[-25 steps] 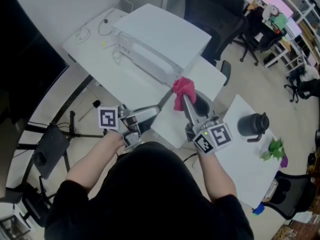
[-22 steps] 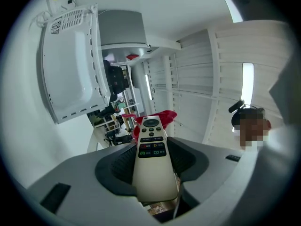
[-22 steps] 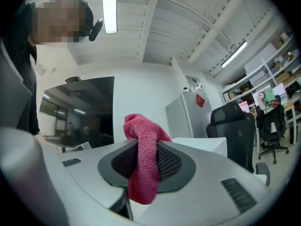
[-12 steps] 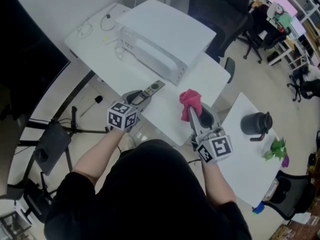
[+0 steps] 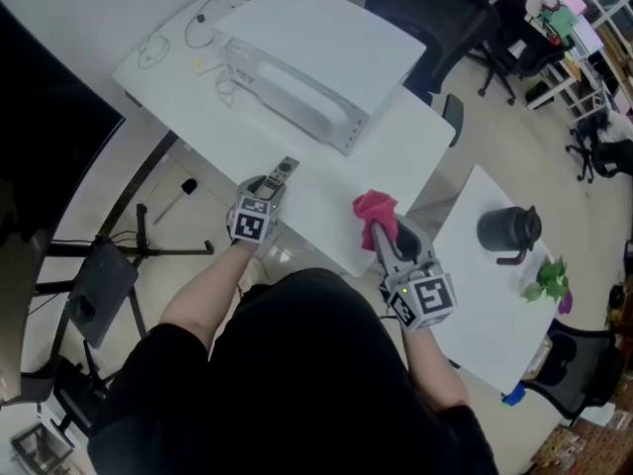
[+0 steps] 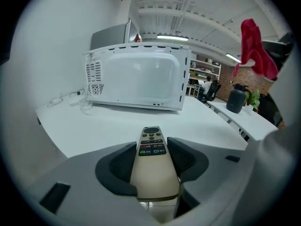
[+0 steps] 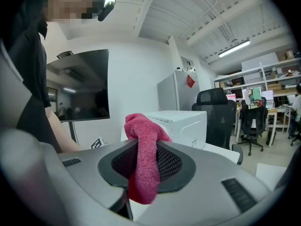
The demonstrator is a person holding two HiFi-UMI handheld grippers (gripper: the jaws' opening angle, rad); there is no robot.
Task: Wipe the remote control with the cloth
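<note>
**Asker:** While both your grippers hang over the near edge of that white table [image 5: 326, 171], what is in each one?

**Me:** My left gripper [image 6: 153, 150] is clamped on the remote control [image 6: 152, 168]. Its dark pads press on the beige body from both sides, and the button end sticks out ahead of the jaws, face up.

**Asker:** Where does the remote point?

**Me:** It points across the tabletop towards the white appliance [image 6: 138, 76] at the back of the table. From my head camera it sits near the table's front edge. I can't tell whether it touches the surface or hangs just above it.

**Asker:** And the cloth?

**Me:** The pink cloth [image 7: 143, 145] is pinched in my right gripper [image 7: 146, 163]. One bunch rises above the jaws and a tail hangs below them. It's to the right of the remote, by the table's near corner, and the two are apart.

**Asker:** Anything else around?

**Me:** A second white table stands further right, with a black jug [image 5: 507, 231] and a small green plant [image 5: 542, 283] on it. Some cables [image 5: 158, 52] lie on the far left end of my table, and black office chairs [image 5: 435, 8] stand behind the appliance.
</note>
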